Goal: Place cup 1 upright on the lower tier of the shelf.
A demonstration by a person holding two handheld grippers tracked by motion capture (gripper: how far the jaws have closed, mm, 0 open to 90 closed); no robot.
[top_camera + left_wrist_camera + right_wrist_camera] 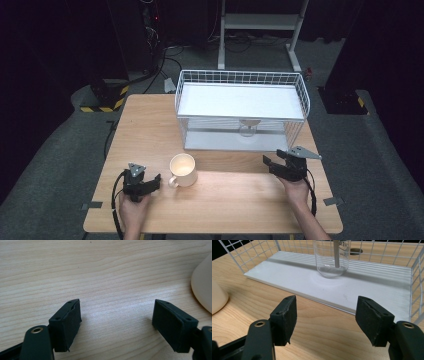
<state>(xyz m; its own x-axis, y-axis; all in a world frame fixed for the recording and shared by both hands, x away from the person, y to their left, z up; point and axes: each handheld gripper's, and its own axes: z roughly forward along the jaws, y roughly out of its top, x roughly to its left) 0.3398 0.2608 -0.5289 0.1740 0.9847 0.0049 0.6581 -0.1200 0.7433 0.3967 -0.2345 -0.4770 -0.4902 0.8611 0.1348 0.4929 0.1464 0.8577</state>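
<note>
Mug (183, 170), cream-coloured, stands upright on the wooden tabletop (225, 200), front-left of centre, handle toward the left gripper (157, 181). Left gripper rests just beside the mug, approx. level w/ its handle, not touching it. In the left gripper view the jaws stand apart w/ bare wood between them; mug wall (203, 282) shows at the right edge, outside the jaws. Nothing held.

Right gripper (272, 162) sits near the front right corner of the white wire rack (300, 85), well apart from the mug. Jaws spread, nothing between them; pads clear of the rack's white base shelf (367, 293).

Glass beaker (247, 129) stands upright on that lower shelf, inside the wire frame, w/ a rod inside it. In the right gripper view the beaker (331, 258) is ahead of the jaws, beyond the shelf edge.
</note>
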